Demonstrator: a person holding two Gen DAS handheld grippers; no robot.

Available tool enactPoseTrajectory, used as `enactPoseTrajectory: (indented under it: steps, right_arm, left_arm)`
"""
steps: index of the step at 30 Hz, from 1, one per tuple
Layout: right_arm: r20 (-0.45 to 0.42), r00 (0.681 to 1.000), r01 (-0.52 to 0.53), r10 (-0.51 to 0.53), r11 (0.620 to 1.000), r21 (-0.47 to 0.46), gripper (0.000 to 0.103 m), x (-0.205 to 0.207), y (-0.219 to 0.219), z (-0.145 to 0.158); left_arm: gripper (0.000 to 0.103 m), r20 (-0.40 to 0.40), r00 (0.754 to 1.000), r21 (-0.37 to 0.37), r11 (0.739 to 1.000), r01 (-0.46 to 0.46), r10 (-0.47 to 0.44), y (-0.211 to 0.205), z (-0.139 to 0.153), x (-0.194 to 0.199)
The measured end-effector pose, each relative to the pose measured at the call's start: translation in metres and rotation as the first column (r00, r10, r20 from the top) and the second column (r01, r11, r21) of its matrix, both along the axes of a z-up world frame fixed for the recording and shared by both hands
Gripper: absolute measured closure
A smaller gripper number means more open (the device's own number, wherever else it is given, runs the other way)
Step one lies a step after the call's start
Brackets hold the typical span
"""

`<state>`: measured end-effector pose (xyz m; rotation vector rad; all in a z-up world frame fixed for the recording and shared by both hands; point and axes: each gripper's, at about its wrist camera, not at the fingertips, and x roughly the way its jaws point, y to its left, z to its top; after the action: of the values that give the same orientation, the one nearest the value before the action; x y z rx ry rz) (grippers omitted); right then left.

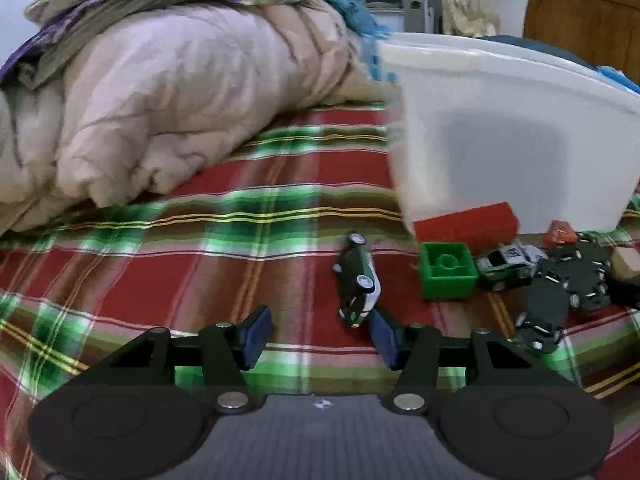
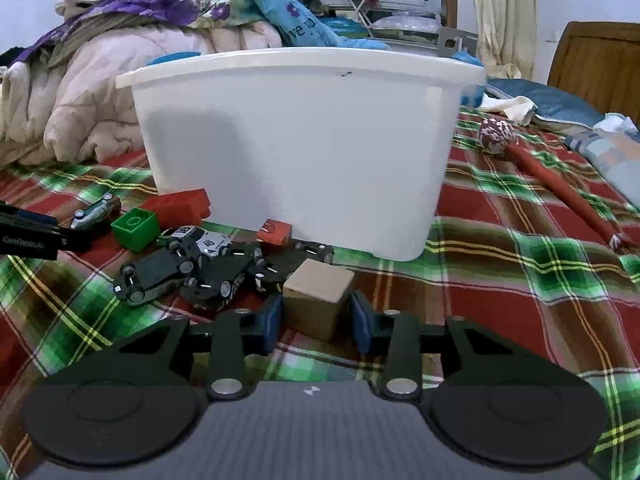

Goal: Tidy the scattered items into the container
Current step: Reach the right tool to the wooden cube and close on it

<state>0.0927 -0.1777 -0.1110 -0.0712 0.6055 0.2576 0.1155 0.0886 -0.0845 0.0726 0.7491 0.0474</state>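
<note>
A white plastic tub (image 2: 296, 140) stands on the plaid bedspread. In front of it lie a red block (image 2: 180, 206), a green block (image 2: 134, 226), a small red block (image 2: 274, 234) and a heap of dark toy cars (image 2: 180, 268). My right gripper (image 2: 316, 322) is shut on a wooden cube (image 2: 318, 300) that rests on the bedspread. My left gripper (image 1: 320, 330) is open. A green-and-white toy car (image 1: 358, 280) stands on its side just ahead of it, beside the right pad (image 1: 384, 336). The tub (image 1: 500, 140) and green block (image 1: 448, 270) lie to the right of it.
A pink quilt heap (image 1: 160, 100) with floral cloth rises at the left. A red stick with a patterned ball head (image 2: 556, 184) lies right of the tub. Pillows and a wooden headboard (image 2: 600, 68) are at the far right.
</note>
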Motion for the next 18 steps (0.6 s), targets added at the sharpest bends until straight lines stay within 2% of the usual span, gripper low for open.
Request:
enactPoseTrajectory:
  steps: [2, 5, 7, 10, 12, 13, 15, 17, 18]
  right_arm:
    - [0.004, 1.000, 0.005, -0.005, 1.000, 0.000, 0.062, 0.000, 0.000, 0.000]
    - [0.010, 1.000, 0.025, -0.025, 1.000, 0.002, 0.056, 0.003, 0.000, 0.000]
    - [0.010, 0.999, 0.041, -0.041, 0.999, 0.012, 0.056, 0.007, 0.000, 0.000]
    - [-0.003, 0.998, 0.069, -0.069, 0.997, 0.029, 0.055, 0.015, -0.002, 0.000]
    - [0.002, 0.996, 0.086, -0.086, 0.996, 0.030, 0.051, 0.018, -0.002, -0.001]
    - [0.003, 0.996, 0.090, -0.090, 0.996, 0.030, 0.049, 0.020, -0.002, -0.002]
    - [0.000, 0.996, 0.091, -0.091, 0.995, 0.029, 0.049, 0.022, -0.002, -0.004]
    - [-0.002, 0.996, 0.084, -0.084, 0.996, 0.031, 0.060, 0.022, -0.002, -0.005]
    - [-0.005, 0.997, 0.082, -0.082, 0.996, 0.036, 0.061, 0.022, -0.001, -0.005]
  left_arm:
    - [0.044, 0.004, 1.000, -0.033, 0.999, 0.008, -0.008, 0.000, 0.001, 0.002]
    - [0.043, 0.012, 1.000, -0.013, 1.000, 0.026, -0.026, -0.011, -0.001, 0.009]
    - [0.043, 0.000, 1.000, -0.004, 1.000, 0.027, -0.027, -0.017, -0.005, 0.019]
    - [0.043, -0.012, 1.000, -0.016, 1.000, 0.004, -0.004, -0.017, -0.011, 0.034]
    - [0.044, -0.001, 1.000, -0.027, 0.999, -0.020, 0.020, -0.015, -0.011, 0.041]
    - [0.049, -0.004, 0.999, -0.028, 0.999, -0.032, 0.032, -0.014, -0.012, 0.046]
    - [0.071, -0.015, 0.999, -0.051, 0.998, -0.040, 0.039, -0.010, -0.014, 0.051]
    - [0.073, 0.002, 0.999, -0.074, 0.996, -0.039, 0.039, -0.006, -0.011, 0.050]
    - [0.077, 0.010, 0.999, -0.073, 0.997, -0.033, 0.034, -0.005, -0.010, 0.048]
